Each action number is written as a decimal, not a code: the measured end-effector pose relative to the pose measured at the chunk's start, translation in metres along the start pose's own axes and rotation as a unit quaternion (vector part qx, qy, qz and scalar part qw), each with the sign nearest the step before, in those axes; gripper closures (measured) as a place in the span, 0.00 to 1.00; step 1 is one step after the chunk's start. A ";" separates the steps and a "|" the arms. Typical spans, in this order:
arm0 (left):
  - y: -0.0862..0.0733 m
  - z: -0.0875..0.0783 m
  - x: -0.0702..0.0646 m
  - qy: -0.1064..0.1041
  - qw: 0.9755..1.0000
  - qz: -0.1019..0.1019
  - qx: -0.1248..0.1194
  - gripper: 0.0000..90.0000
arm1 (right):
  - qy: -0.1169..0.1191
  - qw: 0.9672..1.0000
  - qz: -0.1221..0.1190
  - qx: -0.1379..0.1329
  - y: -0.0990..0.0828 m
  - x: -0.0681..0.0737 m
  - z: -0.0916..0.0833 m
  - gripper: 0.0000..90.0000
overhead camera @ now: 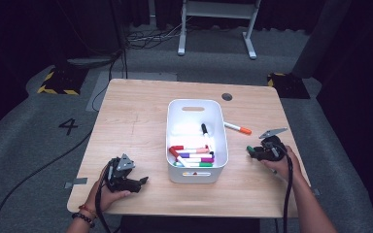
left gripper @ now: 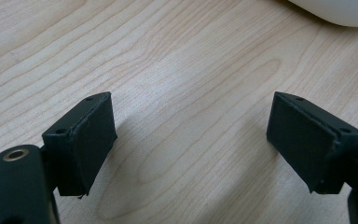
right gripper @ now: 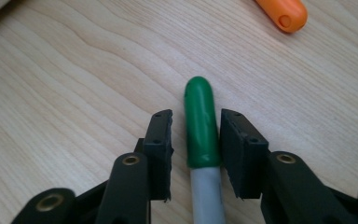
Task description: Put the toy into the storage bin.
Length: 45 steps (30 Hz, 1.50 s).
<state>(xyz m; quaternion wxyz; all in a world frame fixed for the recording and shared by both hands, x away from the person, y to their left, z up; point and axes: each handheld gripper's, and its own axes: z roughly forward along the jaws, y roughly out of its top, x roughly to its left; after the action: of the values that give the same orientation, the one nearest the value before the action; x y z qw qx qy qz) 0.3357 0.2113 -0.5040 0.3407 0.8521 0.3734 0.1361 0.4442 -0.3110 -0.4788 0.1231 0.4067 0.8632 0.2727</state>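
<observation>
A marker with a green cap point(right gripper: 199, 126) and a white barrel lies on the wooden table, right of the white bin point(overhead camera: 193, 103). My right gripper point(right gripper: 196, 116) straddles the cap, one jaw on each side, with a narrow gap showing at the left pad point(right gripper: 161, 149). In the high view the right gripper point(overhead camera: 260, 153) rests low on the table with the green cap point(overhead camera: 248, 149) at its tips. My left gripper point(left gripper: 192, 100) stands wide open over bare wood; in the high view the left gripper point(overhead camera: 143, 180) sits left of the bin's near corner.
The bin holds several coloured markers point(overhead camera: 194, 156). An orange-capped marker point(overhead camera: 238, 128) lies on the table just right of the bin, its orange cap point(right gripper: 283, 13) beyond the green one. The bin's edge point(left gripper: 340, 11) is ahead of the left gripper.
</observation>
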 end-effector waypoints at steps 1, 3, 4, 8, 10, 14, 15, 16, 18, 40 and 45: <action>0.000 0.000 0.000 0.000 1.000 0.000 0.000 0.17 | 0.001 1.000 0.000 -0.004 -0.001 0.001 0.000 0.75; 0.000 0.000 0.000 0.000 1.000 0.000 0.000 0.17 | 0.000 1.000 -0.003 -0.011 -0.005 0.004 -0.001 0.79; 0.000 0.000 0.000 0.000 1.000 -0.001 0.000 0.17 | 0.002 1.000 -0.004 -0.015 -0.006 0.006 -0.001 0.81; 0.000 0.000 0.000 0.000 1.000 0.000 0.000 0.17 | 0.007 0.999 -0.001 -0.032 -0.011 0.010 -0.002 0.83; 0.000 0.000 0.000 0.000 1.000 0.000 0.000 0.17 | 0.005 0.999 -0.005 -0.033 -0.011 0.012 -0.002 0.83; 0.000 0.000 0.000 0.000 1.000 0.000 0.001 0.18 | 0.023 0.999 -0.010 -0.042 -0.012 0.018 -0.001 0.83; 0.000 0.000 0.000 0.000 1.000 0.000 0.000 0.17 | 0.025 0.999 -0.015 -0.044 -0.013 0.019 -0.001 0.83; 0.000 0.000 0.000 0.000 1.000 0.000 0.000 0.17 | 0.027 0.998 -0.019 -0.048 -0.013 0.020 -0.002 0.83; 0.000 0.000 0.000 0.000 1.000 0.000 0.000 0.18 | 0.039 0.997 -0.015 -0.064 -0.013 0.021 -0.005 0.83; 0.000 0.000 0.000 0.000 1.000 0.000 0.000 0.17 | 0.062 0.976 -0.109 -0.180 0.042 0.069 -0.097 0.84; 0.000 0.000 0.000 0.000 1.000 -0.001 0.000 0.18 | 0.064 0.972 -0.132 -0.184 0.061 0.082 -0.116 0.83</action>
<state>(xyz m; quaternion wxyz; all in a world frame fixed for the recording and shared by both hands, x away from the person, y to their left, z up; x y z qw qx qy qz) 0.3357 0.2113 -0.5040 0.3406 0.8519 0.3739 0.1359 0.3800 -0.2591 -0.3482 0.1755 0.2411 0.8503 0.4337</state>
